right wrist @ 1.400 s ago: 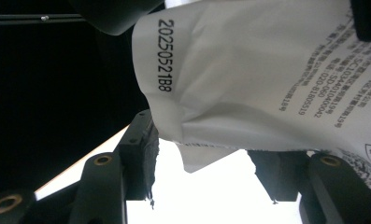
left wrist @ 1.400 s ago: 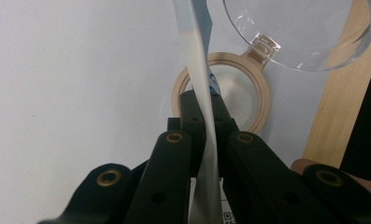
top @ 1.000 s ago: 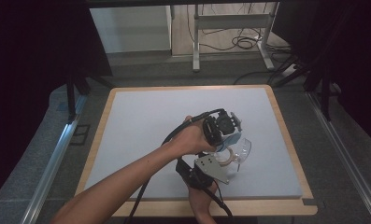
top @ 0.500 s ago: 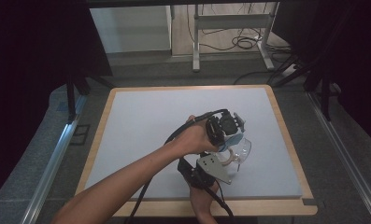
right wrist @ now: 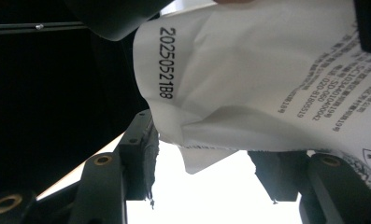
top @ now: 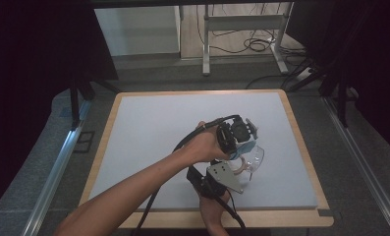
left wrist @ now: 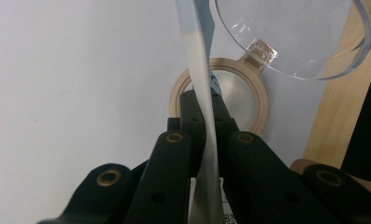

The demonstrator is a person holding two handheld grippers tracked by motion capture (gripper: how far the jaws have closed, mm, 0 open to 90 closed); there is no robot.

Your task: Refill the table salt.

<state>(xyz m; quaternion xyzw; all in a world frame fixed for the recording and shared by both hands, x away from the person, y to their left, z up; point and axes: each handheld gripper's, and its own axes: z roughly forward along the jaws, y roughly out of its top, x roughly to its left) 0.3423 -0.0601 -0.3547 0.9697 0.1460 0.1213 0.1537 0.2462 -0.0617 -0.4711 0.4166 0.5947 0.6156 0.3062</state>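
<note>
White and thin, the packet stands edge-on between the fingers of your left gripper — they are clamped on it, and its long axis runs straight up and away along them, its blue-tinted top end reaching the clear plastic cup that tilts above. Under your hands, in the high view, the right gripper sits nearer to you, just below the left gripper, with the cup between them near the worktop's right side. Its own fingers stand apart, one on each side of the packet's printed lower corner, neither pressing it. So the free end hangs right between them — the right hand is the nearer one to pinch it. Beyond the packet's foot, a tan ring-rimmed lid lies flat on the worktop.
</note>
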